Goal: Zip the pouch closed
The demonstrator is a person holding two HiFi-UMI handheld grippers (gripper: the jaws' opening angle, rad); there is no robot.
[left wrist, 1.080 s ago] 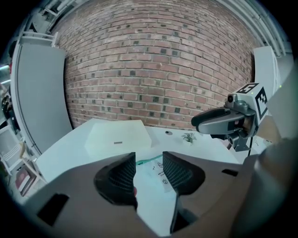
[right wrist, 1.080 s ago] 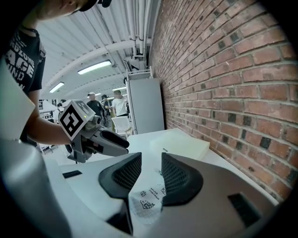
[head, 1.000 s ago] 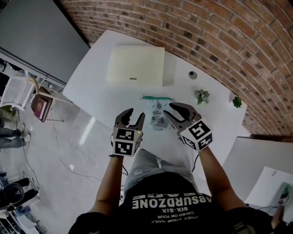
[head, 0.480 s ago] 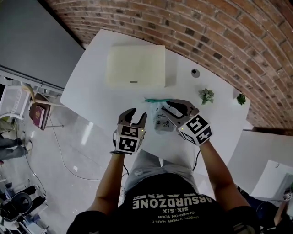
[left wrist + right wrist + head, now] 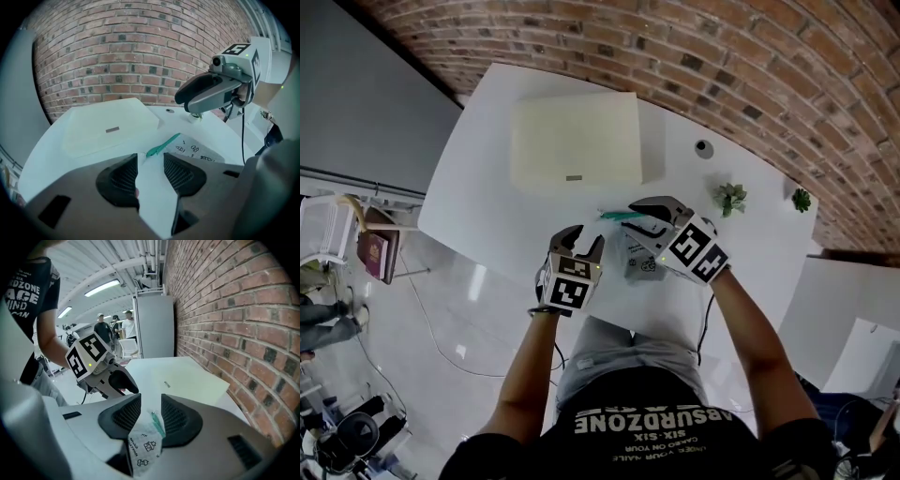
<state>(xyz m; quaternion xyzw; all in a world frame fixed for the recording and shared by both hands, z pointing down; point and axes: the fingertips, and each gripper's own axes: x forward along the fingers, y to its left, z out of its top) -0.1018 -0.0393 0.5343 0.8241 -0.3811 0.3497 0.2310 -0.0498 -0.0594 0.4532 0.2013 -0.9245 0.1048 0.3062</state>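
Note:
A clear pouch (image 5: 639,255) with small printed figures and a green zipper (image 5: 619,216) lies flat on the white table (image 5: 487,187). My left gripper (image 5: 580,242) hovers open just left of it. In the left gripper view the zipper's green end (image 5: 161,145) shows just past the gap of the left gripper (image 5: 150,157). My right gripper (image 5: 643,212) stands over the pouch's zipper end. Its jaws have just been opening and are open. In the right gripper view the pouch (image 5: 143,448) and zipper (image 5: 157,423) show in the gap of the right gripper (image 5: 151,401), untouched.
A flat cream box (image 5: 575,141) lies at the back of the table. A small dark round object (image 5: 703,148) and two little plants (image 5: 732,199) (image 5: 802,200) sit by the brick wall. The table's near edge runs just behind the left gripper. Several people stand far off.
Both grippers have come down and forward toward the pouch. The right one now covers its upper right part by the zipper, and the left has closed in on the zipper's left end.

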